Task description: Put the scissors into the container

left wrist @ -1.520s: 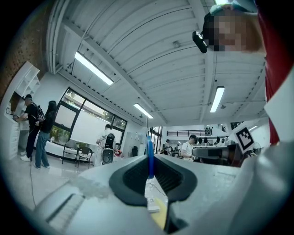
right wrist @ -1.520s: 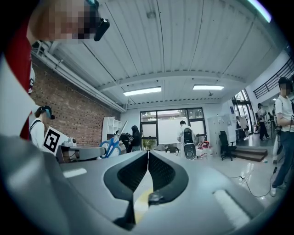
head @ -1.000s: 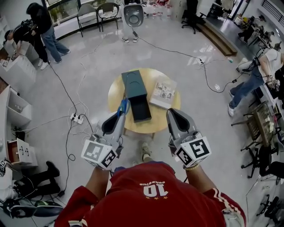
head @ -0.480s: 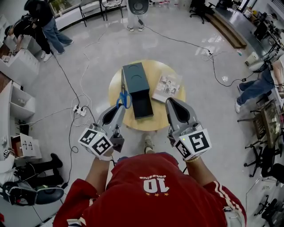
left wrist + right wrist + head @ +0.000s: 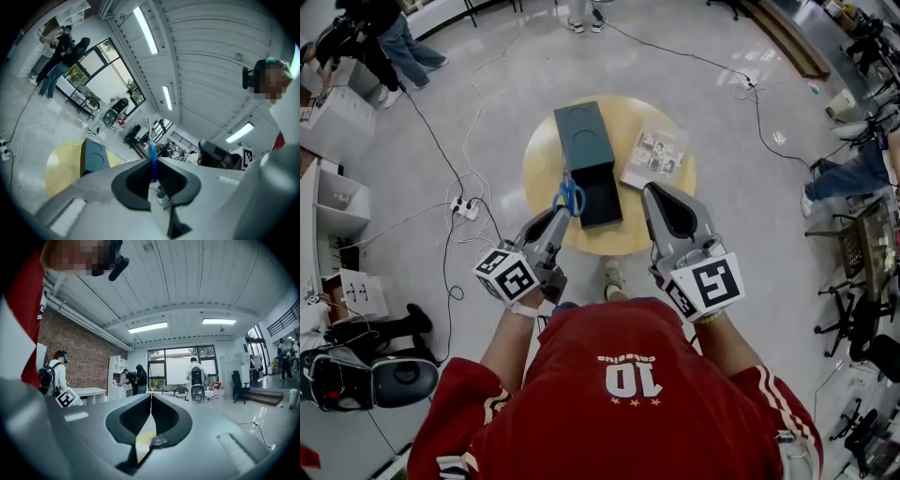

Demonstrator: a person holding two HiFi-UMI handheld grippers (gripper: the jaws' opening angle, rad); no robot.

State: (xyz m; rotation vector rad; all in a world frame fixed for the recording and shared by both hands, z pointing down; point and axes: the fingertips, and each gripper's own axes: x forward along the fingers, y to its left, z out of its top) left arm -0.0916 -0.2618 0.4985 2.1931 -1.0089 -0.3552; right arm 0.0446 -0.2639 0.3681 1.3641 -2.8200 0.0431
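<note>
The scissors (image 5: 570,197) have blue handles, and my left gripper (image 5: 562,216) is shut on them, blades pointing away from me. They hang over the near left edge of the dark green container (image 5: 586,157), an oblong box with its near half open, on the round yellow table (image 5: 542,178). In the left gripper view the blue scissors (image 5: 152,152) stand up between the pressed jaws of the left gripper (image 5: 153,165), with the container (image 5: 95,157) ahead to the left. My right gripper (image 5: 662,194) hovers shut and empty at the table's near right; its jaws meet in the right gripper view (image 5: 151,397).
A picture book (image 5: 654,157) lies on the table right of the container. Cables and a power strip (image 5: 465,208) run over the floor to the left. People stand at desks far left (image 5: 389,37); white shelving (image 5: 333,211) is at the left edge.
My left gripper has carried the scissors forward and right, from beside the table's near edge to over the container's near left edge. The right gripper has edged forward too.
</note>
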